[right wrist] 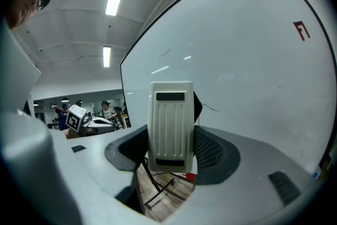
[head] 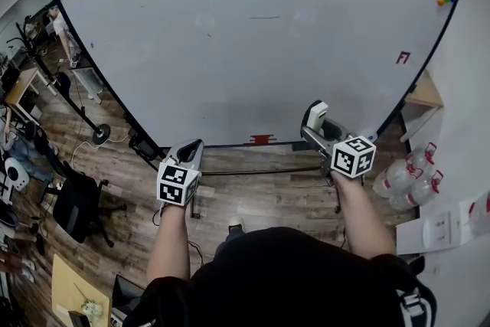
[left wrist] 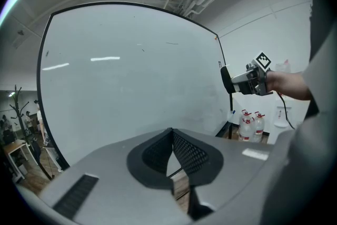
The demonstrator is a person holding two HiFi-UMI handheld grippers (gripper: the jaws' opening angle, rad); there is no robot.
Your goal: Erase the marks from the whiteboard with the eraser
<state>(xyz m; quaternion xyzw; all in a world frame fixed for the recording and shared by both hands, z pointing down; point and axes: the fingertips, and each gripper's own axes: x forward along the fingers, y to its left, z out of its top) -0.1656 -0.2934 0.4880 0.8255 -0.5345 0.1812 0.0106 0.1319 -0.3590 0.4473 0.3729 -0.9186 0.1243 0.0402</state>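
**Wood-floored room, whiteboard bearing a red F**

Wooden floor (head: 253,195) runs under everything, with a black office chair (head: 76,207) at far left. The left gripper (head: 195,143) hangs below the whiteboard (head: 230,65), its jaws closed on nothing. The board shows a short thin dark stroke (head: 264,17) high at centre and a red mark like an "F" (head: 403,57) at right. Coloured magnets (head: 445,0) sit in its top corner. The right gripper (head: 312,126) clamps the pale ribbed eraser (head: 316,112) upright before the board's lower right. Water bottles (head: 406,174) stand beyond.
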